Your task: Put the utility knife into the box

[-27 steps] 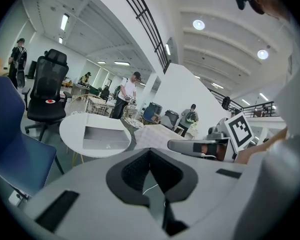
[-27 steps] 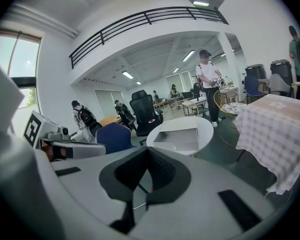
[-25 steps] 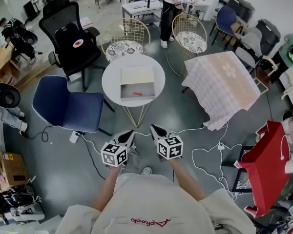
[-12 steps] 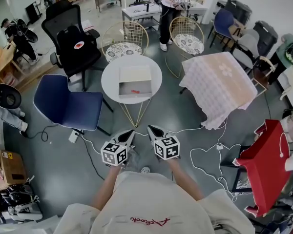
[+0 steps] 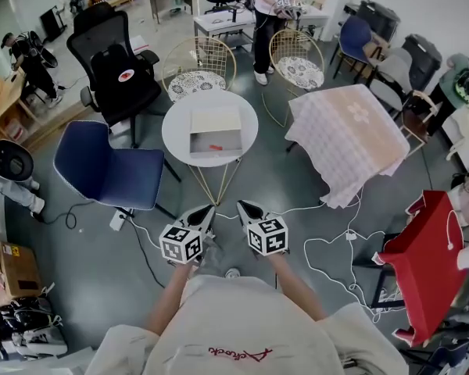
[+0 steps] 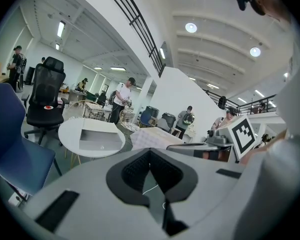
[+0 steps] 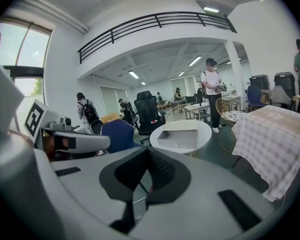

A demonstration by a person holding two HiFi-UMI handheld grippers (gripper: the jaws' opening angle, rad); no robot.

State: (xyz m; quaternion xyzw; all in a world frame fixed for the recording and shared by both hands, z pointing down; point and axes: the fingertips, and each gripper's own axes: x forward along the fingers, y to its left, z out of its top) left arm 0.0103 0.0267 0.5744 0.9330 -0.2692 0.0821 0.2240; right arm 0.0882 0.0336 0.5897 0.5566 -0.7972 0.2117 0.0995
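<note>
Left gripper [image 5: 206,211] and right gripper [image 5: 243,206]: fingers together, empty. Red speck [image 5: 216,147] in the box [image 5: 228,139], mid-counter [image 5: 176,127], unidentifiable.

table top [image 5: 176,131]: smooth white, slight sheen noted
box [image 5: 227,141]: matt pale card-like surface seen
wire chairs [image 5: 207,53]: gold-toned metal wire
tablecloth [image 5: 348,139]: soft checked cloth
floor [image 5: 94,241]: smooth grey, faint sheen seen
left gripper [image 6: 150,156], right gripper [image 7: 149,154]: matt grey plastic, ribbed black pads [image 6: 135,171]

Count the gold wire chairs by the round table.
2 gold wire chairs: one behind the round table at far left, beside the black office chair; the other at far right, by the person. None seems hidden.
</note>
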